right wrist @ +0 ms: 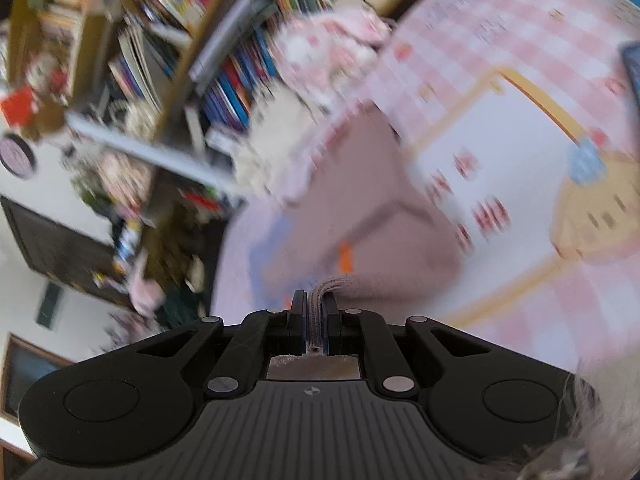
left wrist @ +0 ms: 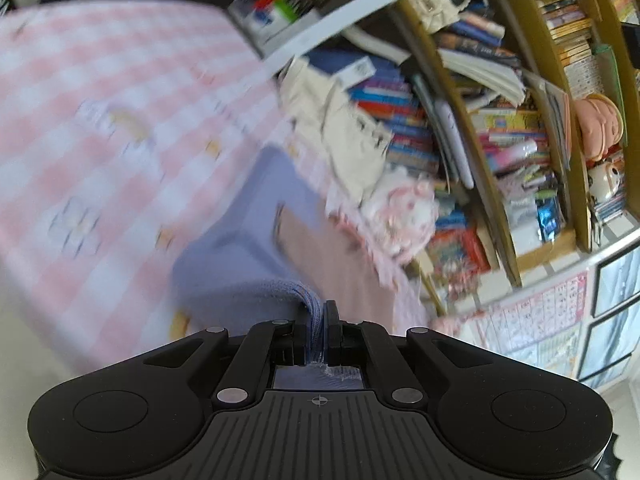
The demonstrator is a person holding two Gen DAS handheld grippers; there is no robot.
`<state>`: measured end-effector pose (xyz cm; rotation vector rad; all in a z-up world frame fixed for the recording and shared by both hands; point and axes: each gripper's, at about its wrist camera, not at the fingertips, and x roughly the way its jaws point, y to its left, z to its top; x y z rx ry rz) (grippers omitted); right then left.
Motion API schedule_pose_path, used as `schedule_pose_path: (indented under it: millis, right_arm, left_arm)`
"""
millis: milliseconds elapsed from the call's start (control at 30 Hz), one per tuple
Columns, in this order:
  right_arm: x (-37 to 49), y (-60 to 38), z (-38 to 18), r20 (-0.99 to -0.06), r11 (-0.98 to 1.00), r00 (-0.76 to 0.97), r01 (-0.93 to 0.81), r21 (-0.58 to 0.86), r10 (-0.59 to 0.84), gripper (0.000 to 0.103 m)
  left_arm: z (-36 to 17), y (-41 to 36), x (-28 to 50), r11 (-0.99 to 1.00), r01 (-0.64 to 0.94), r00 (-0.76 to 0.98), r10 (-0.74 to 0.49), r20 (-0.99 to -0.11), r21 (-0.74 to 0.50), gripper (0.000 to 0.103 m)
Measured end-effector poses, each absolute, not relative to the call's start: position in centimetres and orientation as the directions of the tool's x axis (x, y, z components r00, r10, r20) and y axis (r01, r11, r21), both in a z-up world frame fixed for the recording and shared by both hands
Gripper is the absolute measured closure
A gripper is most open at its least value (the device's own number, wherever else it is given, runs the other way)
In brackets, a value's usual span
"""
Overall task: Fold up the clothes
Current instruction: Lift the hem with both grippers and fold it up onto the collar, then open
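The garment is a knit piece in two colours, lavender-blue (left wrist: 224,264) on one side and dusty pink (right wrist: 384,216) on the other, with a ribbed hem. It hangs between the two grippers above the pink-and-white checked bedspread (left wrist: 100,92), its far end draping down toward that bedspread. The left gripper (left wrist: 318,322) has its fingers pressed together on a blue ribbed edge; the right gripper (right wrist: 316,314) pinches a pink ribbed edge the same way. A small orange tag (right wrist: 345,258) shows on the pink fabric, its writing too blurred to read. No other lettering is legible. Beyond the bedspread's edge stands a crowded bookshelf (left wrist: 500,128) of books and soft toys, with a heap of cream and pink clothes (left wrist: 360,152) lying at the bedspread's edge, just in front of that shelf. A printed cartoon panel (right wrist: 520,168) covers part of the bedspread.
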<state>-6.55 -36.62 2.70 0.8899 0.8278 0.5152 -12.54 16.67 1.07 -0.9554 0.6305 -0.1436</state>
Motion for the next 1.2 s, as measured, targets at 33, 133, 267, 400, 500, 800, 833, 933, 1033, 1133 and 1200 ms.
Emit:
schedule_pose_path:
  millis: [33,133,267,400,500,800,833,933,1033,1133,1200]
  right_arm:
    - [-5.7,-36.4,3.1,-0.399,0.548,0.607,-0.073,0.833,0.687,0.096]
    - [-3.2,-35.9,3.8,-0.38,0.542,0.642,-0.067,0.837,0.666,0.096]
    - [0.0,-35.4,4.8,-0.348,0.525,0.679,-0.064,0.848,0.646,0.096]
    - [2.6,-34.5,5.0,-0.367,0.546,0.698,-0.04,0.837,0.615,0.095]
    - [4.4,-33.8,4.4,-0.392,0.56,0.702,-0.012,0.829,0.595,0.095]
    - [9.1,-32.9,2.1,-0.441,0.559,0.714,0.084,0.825,0.544,0.095]
    - [9.7,-32.8,1.9,-0.45,0.563,0.714,0.094,0.821,0.536,0.095]
    - [11.6,-32.6,0.9,-0.485,0.584,0.709,0.126,0.802,0.513,0.095]
    - [13.7,-32.3,-0.2,-0.543,0.635,0.692,0.158,0.756,0.475,0.092]
    - [14.6,-32.1,-0.4,-0.596,0.699,0.691,0.183,0.691,0.409,0.083]
    - [14.5,-31.9,0.2,-0.596,0.737,0.707,0.158,0.657,0.38,0.066]
  left_arm:
    - [1.4,16.6,-11.6,0.597,-0.146,0.821,-0.372,-0.433,-0.789,0.099]
    - [2.2,16.3,-8.8,0.62,-0.112,0.836,-0.364,-0.411,-0.777,0.099]
    - [2.9,16.6,-5.3,0.619,-0.08,0.849,-0.368,-0.378,-0.782,0.099]
    - [2.9,17.0,-2.4,0.616,-0.079,0.85,-0.369,-0.377,-0.783,0.099]
    - [2.1,17.3,-0.9,0.608,-0.095,0.84,-0.376,-0.391,-0.788,0.099]
    - [0.0,18.5,4.8,0.61,-0.134,0.79,-0.41,-0.455,-0.781,0.099]
    - [-0.3,18.5,5.5,0.612,-0.14,0.783,-0.413,-0.465,-0.778,0.099]
    - [-1.4,18.6,7.6,0.631,-0.163,0.754,-0.416,-0.509,-0.758,0.098]
    - [-2.3,18.6,9.4,0.667,-0.201,0.716,-0.4,-0.572,-0.717,0.091]
    - [-1.8,18.3,10.5,0.72,-0.181,0.689,-0.393,-0.609,-0.67,0.09]
    - [-1.0,18.4,10.3,0.747,-0.138,0.706,-0.387,-0.593,-0.651,0.088]
